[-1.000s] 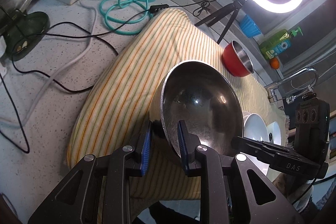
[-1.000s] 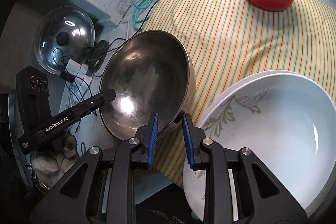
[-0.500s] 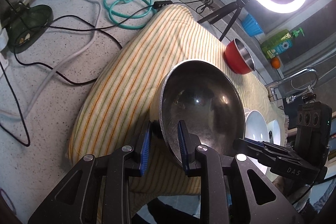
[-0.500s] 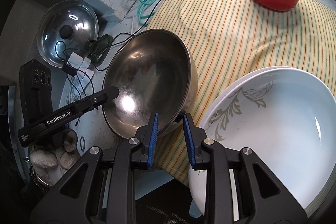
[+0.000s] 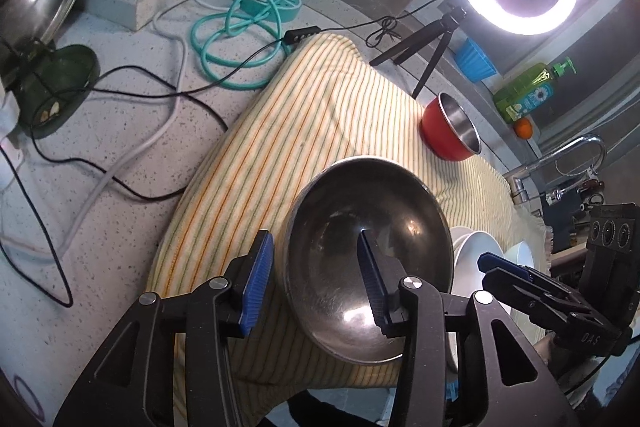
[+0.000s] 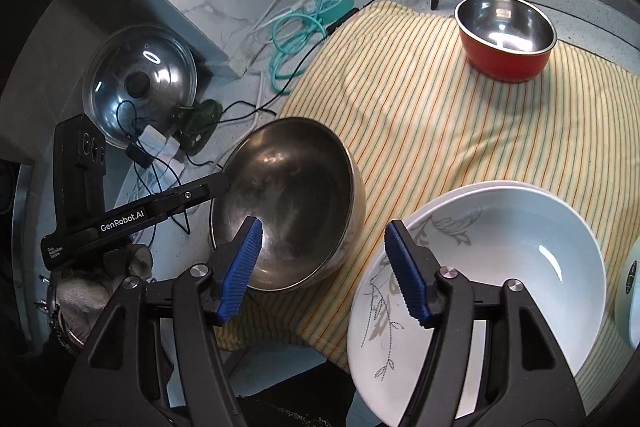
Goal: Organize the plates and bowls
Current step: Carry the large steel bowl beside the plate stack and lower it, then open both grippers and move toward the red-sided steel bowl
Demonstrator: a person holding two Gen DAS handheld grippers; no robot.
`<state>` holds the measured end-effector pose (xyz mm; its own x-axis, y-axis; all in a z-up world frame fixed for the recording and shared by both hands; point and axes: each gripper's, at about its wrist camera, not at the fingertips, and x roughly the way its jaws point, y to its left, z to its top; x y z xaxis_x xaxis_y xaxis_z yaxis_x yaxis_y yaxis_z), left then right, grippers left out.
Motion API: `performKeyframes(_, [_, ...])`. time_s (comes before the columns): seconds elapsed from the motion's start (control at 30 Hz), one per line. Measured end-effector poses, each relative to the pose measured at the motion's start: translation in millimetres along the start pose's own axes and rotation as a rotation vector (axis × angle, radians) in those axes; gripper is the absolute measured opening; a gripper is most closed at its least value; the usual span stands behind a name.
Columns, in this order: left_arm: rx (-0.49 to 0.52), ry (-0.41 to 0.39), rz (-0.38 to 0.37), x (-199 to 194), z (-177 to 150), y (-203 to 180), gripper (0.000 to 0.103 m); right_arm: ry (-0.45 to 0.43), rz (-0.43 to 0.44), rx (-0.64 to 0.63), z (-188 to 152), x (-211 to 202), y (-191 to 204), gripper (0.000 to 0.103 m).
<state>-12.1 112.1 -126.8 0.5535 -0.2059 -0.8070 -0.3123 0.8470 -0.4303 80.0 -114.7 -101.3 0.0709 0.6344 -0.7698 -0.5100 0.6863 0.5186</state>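
Steel bowl (image 5: 368, 259) between both opening grippers' jaws.

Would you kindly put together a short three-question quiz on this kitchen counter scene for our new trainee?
1. True or false: the large steel bowl rests on the striped cloth.
2. Which item stands farthest from the grippers on the cloth: A) the red bowl, B) the white floral dish, C) the steel bowl?
3. Fill in: the left gripper has the rim of the steel ____ between its opening jaws.

Key:
1. True.
2. A.
3. Bowl; the pads no longer press on it, and the right gripper is opening beside it too.
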Motion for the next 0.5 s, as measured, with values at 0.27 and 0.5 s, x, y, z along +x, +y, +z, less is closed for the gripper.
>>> performKeyframes(0.27, [0.072,-0.03,-0.024,-2,24,-25,0.042,-0.085,-0.05,0.033,20,-31,-22,0.066])
performKeyframes(0.5, [0.149,-0.045,-0.058,7,49,-55,0.042,-0.153,-0.107,0.099,38,-57,-54,0.066])
